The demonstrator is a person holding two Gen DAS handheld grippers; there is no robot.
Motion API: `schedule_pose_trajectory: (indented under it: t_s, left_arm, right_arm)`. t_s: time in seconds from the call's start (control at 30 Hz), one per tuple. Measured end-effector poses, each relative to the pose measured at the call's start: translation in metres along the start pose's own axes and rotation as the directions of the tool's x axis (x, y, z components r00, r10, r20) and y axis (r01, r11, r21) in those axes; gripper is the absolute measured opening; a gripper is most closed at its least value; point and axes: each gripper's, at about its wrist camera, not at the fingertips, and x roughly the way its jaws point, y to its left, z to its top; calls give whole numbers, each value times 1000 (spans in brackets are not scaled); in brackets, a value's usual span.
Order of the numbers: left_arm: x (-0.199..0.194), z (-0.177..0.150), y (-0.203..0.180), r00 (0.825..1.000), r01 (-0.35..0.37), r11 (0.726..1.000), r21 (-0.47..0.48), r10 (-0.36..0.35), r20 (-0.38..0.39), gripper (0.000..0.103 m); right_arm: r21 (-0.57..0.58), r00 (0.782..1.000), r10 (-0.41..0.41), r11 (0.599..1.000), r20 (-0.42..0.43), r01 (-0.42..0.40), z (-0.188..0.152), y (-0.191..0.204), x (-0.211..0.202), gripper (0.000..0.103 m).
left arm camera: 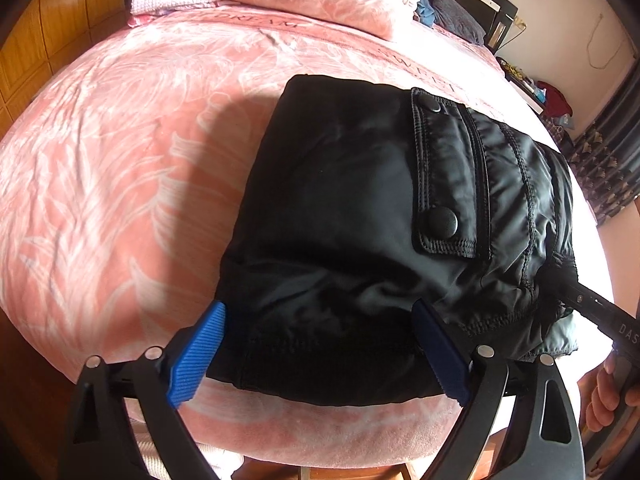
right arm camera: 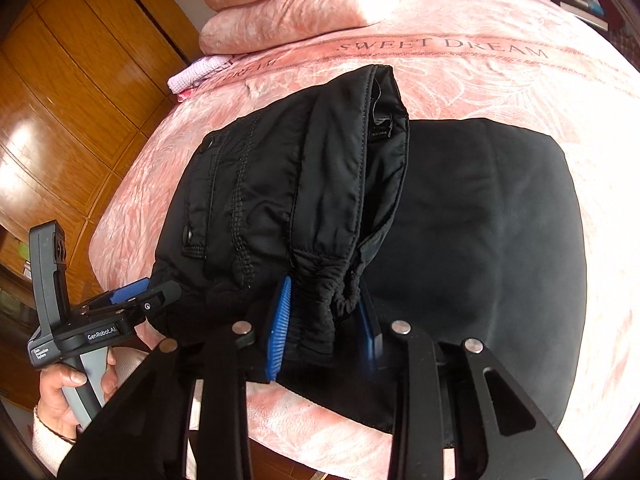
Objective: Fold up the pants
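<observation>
- Right gripper (right arm camera: 324,328): clamped on the gathered elastic waistband (right arm camera: 320,304) of the black pants (right arm camera: 280,184), at the bundle's near edge. Blue pads press the fabric from both sides.
- Left gripper (left arm camera: 316,356): jaws spread wide, straddling the near edge of the pants on the pocket side. Pads look clear of the cloth, so it is not gripping.
- Your left hand (right arm camera: 68,396) holds that tool just left of the pants, off the bed edge.
- Pants lie partly folded on the pink bedspread (right arm camera: 500,80), near the front edge of the bed. The waistband half is stacked over a flat black layer (right arm camera: 500,220) that extends to the right.
- My read: you're setting up the next fold. Close the left onto the near edge through all layers before lifting, or the slick padded fabric will likely slide apart.
- Keep both grips level and carry the edge straight over.
- Beyond the pants: folded pink quilt (right arm camera: 304,4), well apart.
</observation>
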Motion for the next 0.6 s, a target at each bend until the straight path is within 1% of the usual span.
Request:
schedule_pose_trajectory:
  t_s: [0.23,0.33,0.43,0.6]
  left_arm:
    - [-4,1,3,1000,7,1000,-20,-8,-14,93]
    - [-9,4,11,999,34,997,-65,-35,-12,94]
    - [-18,7,20,999,38,993,-109,-38,9,94]
    - [-27,10,24,999,41,992,-120,-37,31,94]
  right_arm:
    - [5,1000,1,1000,10,-1,0,2,-6,27]
    - [21,998,47,999,37,-48,2,4,-21,26]
    - [36,992,109,993,63,-111,6,4,-39,25]
    - [27,982,149,988,114,-153,10,8,-69,24]
